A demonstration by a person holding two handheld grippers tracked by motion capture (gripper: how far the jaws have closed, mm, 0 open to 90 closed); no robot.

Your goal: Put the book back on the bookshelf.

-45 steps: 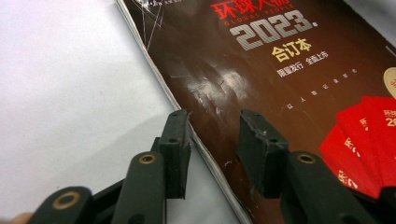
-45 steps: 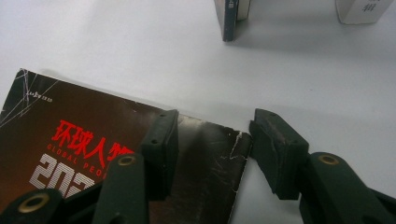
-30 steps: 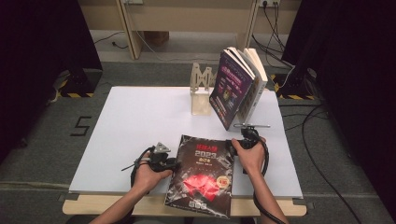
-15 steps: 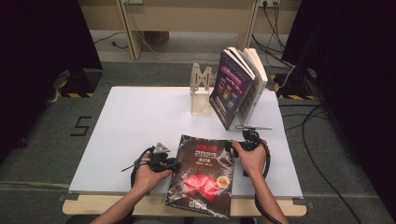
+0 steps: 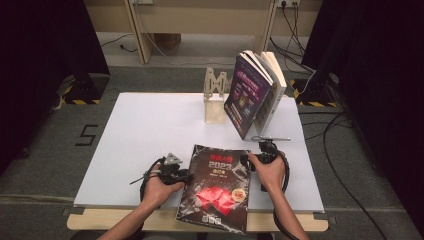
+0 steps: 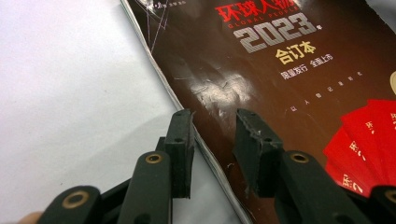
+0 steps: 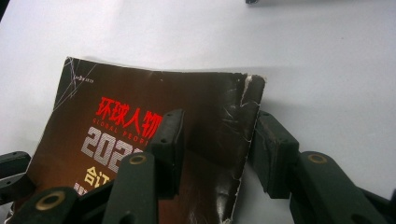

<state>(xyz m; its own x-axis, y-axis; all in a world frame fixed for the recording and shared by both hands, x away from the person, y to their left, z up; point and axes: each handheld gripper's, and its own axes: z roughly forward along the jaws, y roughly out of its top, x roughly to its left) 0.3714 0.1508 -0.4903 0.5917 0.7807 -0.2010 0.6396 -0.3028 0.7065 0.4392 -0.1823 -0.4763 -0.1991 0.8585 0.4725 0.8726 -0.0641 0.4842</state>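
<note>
Magazine grab at near edge, both grippers straddling it

Magazine (image 5: 216, 187), a dark bound 2023 volume with a red fan graphic, lies flat at the near side of the white tabletop (image 5: 140, 135), its bottom end hanging past the front edge. My left gripper (image 5: 186, 174) sits at its left edge; in the left gripper view the fingers (image 6: 180, 149) are spread, one on the tabletop side, one over the cover, neither pressing. My right gripper (image 5: 248, 161) is at the top right corner; in the right gripper view its fingers (image 7: 273, 151) bracket the creased, torn corner and have just been closing, corner between them, not yet clamped that I can see.

Risks, my read:
- Right fingers close on the torn corner alone, so the cover could rip further or peel.
- Left lower finger may not get under the spine edge, so it would shove the magazine sideways instead of lifting.
- Overhang plus a glossy cover means a one-sided lift could let it slide off the front.

Versus the earlier frame: hands and magazine sit in the same place, and the standing books (image 5: 255, 92) by the wooden bookend (image 5: 216, 95) are unchanged.
</note>
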